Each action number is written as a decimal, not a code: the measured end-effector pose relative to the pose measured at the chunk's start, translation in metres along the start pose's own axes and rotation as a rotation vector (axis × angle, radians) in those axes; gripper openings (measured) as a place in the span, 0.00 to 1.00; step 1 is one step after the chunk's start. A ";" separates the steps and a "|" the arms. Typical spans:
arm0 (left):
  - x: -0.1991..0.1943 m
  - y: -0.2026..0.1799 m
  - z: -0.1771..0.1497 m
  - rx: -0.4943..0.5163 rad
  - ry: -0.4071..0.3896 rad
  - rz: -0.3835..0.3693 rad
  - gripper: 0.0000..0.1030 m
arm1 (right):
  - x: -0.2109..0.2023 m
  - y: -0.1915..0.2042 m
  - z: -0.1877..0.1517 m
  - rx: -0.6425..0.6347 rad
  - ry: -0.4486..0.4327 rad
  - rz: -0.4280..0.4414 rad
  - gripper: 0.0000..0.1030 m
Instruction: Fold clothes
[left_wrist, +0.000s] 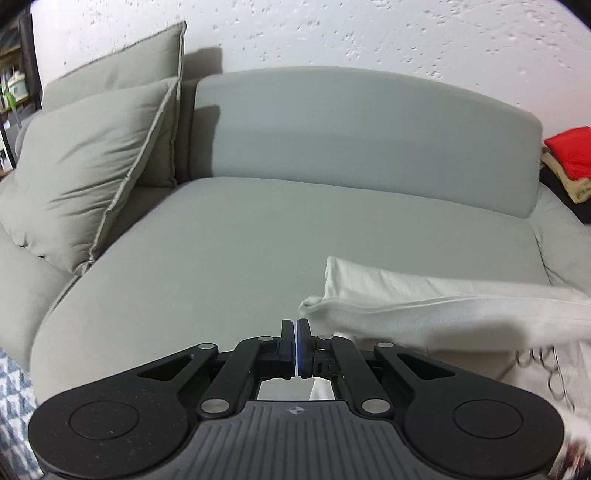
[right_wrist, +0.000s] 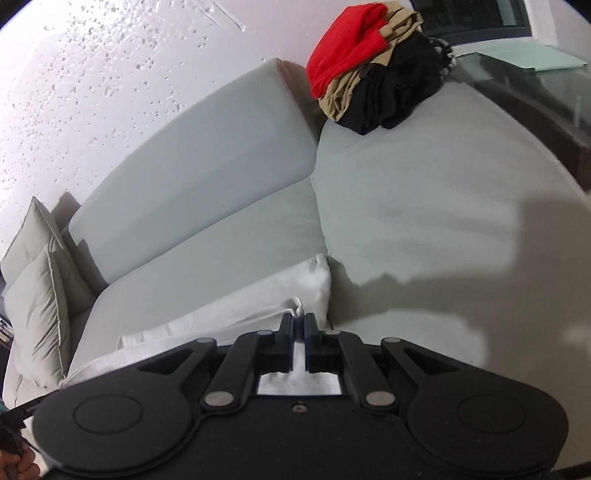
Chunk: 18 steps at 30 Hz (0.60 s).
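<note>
A white garment (left_wrist: 424, 306) hangs folded over the grey sofa seat (left_wrist: 240, 251), stretched to the right in the left wrist view. My left gripper (left_wrist: 296, 325) is shut with nothing visible between its fingers, just left of the garment's folded corner. In the right wrist view the white garment (right_wrist: 240, 314) lies in a long band across the seat. My right gripper (right_wrist: 299, 319) is shut on a pinched fold of that garment, and white cloth shows between the fingers.
A pile of red, tan and black clothes (right_wrist: 373, 62) sits at the sofa's far right end, also in the left wrist view (left_wrist: 569, 162). Two grey cushions (left_wrist: 96, 162) lean at the left. A glass table (right_wrist: 535, 74) stands beyond the sofa.
</note>
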<state>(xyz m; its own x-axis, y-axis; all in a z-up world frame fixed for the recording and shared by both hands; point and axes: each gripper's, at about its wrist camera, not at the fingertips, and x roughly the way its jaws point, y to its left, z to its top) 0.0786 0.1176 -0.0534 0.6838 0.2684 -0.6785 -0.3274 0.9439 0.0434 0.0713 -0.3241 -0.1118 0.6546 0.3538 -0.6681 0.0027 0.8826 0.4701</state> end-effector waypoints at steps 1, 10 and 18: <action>-0.002 0.002 -0.008 -0.013 0.012 -0.005 0.01 | -0.004 -0.003 -0.006 0.006 0.001 -0.002 0.05; -0.008 0.031 -0.044 -0.190 0.158 -0.087 0.10 | -0.019 -0.013 -0.034 0.041 0.082 -0.061 0.22; -0.007 0.053 -0.043 -0.368 0.177 -0.224 0.39 | -0.045 -0.024 -0.045 0.289 0.068 0.145 0.69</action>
<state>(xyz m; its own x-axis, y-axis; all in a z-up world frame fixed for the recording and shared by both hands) 0.0284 0.1570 -0.0781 0.6529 -0.0013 -0.7574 -0.4156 0.8354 -0.3597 0.0075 -0.3475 -0.1193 0.6120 0.4975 -0.6148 0.1341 0.7008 0.7007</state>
